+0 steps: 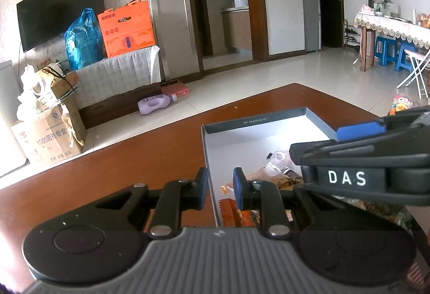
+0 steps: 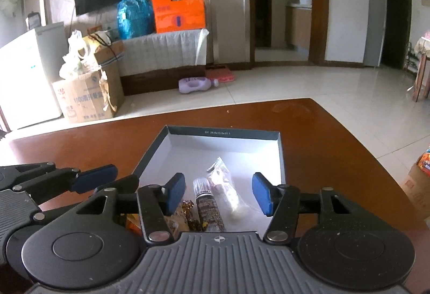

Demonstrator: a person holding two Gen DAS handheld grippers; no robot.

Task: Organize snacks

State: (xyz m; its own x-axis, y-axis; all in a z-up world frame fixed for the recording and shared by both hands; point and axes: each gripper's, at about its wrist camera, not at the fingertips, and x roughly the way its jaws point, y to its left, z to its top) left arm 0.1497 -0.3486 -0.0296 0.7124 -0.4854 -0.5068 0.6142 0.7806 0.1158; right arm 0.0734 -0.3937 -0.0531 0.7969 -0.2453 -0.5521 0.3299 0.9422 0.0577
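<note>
A shallow grey box (image 2: 224,133) with a white inside sits on the brown table (image 2: 336,149). In it lie a dark tube snack (image 2: 209,206), a clear wrapped snack (image 2: 224,181) and gold and orange packets (image 2: 188,213). My right gripper (image 2: 219,193) is open and empty, hovering over the box's near end above the snacks. My left gripper (image 1: 220,190) is open and empty, straddling the box's left wall (image 1: 208,159), with orange packets (image 1: 228,210) beneath. The right gripper (image 1: 360,143) reaches in from the right in the left wrist view.
Beyond the table edge is tiled floor with a purple bottle (image 2: 197,84) and cardboard boxes (image 2: 86,98). A snack package (image 2: 426,162) stands on a carton at the table's right. A dining table with blue stools (image 1: 387,49) is far right.
</note>
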